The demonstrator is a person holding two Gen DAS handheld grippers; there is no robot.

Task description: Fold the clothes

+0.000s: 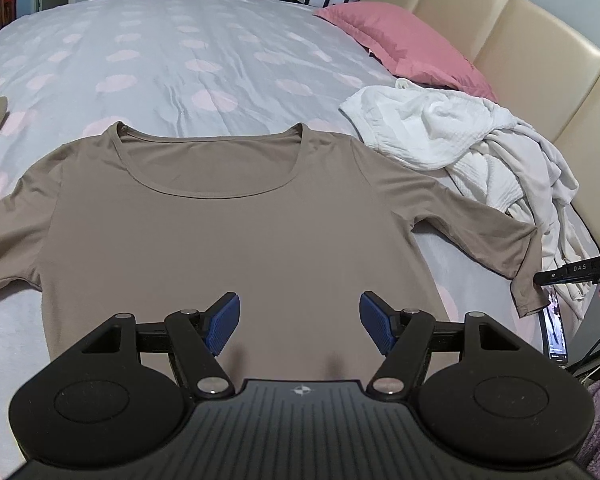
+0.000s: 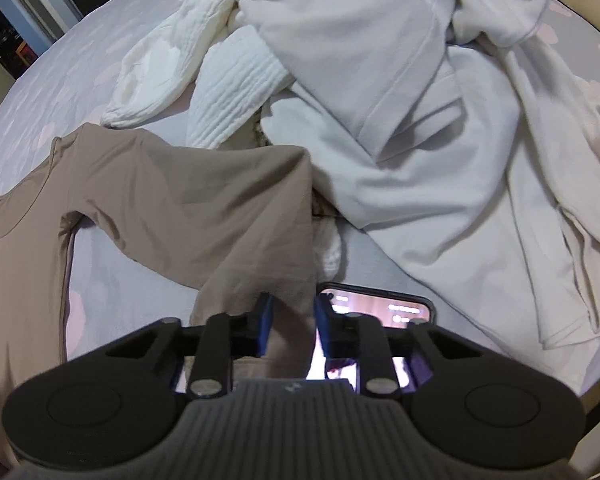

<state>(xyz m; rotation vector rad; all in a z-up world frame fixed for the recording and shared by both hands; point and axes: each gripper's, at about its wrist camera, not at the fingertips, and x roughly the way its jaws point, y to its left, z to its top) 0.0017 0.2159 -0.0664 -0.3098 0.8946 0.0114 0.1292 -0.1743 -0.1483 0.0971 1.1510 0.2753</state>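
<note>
A taupe long-sleeved shirt lies flat, front up, on the bed, neckline away from me. My left gripper hovers over the shirt's lower body with its blue pads wide apart and nothing between them. The shirt's right sleeve runs toward my right gripper, whose blue pads hold the bunched cuff end between them. In the left wrist view the right gripper pinches that cuff at the bed's right side, slightly raised.
A pile of white clothes lies right of the shirt, touching the sleeve. A lit phone rests on the bed under my right gripper. A pink pillow and a beige headboard stand at the right. The dotted bedspread stretches beyond.
</note>
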